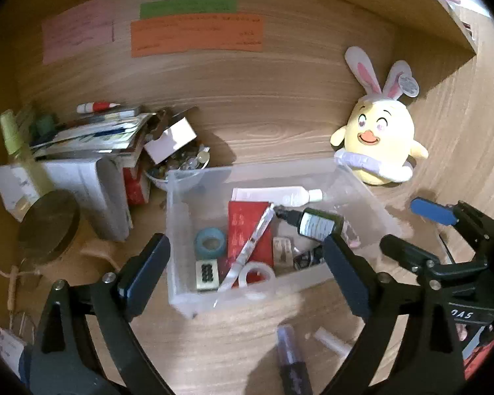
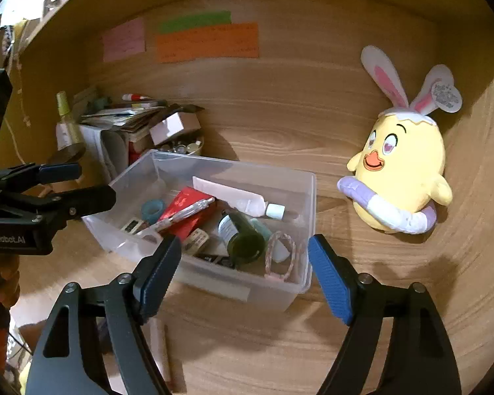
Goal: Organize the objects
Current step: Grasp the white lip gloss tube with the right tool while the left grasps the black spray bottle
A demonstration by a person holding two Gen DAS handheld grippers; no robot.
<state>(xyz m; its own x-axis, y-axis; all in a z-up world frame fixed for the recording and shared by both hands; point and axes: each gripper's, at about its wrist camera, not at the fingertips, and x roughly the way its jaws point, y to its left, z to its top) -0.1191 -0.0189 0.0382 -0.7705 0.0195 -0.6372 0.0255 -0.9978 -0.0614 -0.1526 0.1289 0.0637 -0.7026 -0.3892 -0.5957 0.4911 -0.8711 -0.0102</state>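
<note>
Wooden desk [image 2: 280, 345] — one bin [image 2: 308, 197], one plush [image 2: 401, 171], two tapes [image 1: 210, 242]

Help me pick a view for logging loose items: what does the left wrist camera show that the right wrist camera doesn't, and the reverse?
Only the left wrist view shows the dark purple bottle and a small clear tube lying on the desk in front of the bin, plus the round dark disc at left. Only the right wrist view shows the braided pink cord inside the bin clearly. Both show the clear plastic bin, the green bottle, the white tube, the blue tape roll, the yellow chick plush, and both grippers open.
</note>
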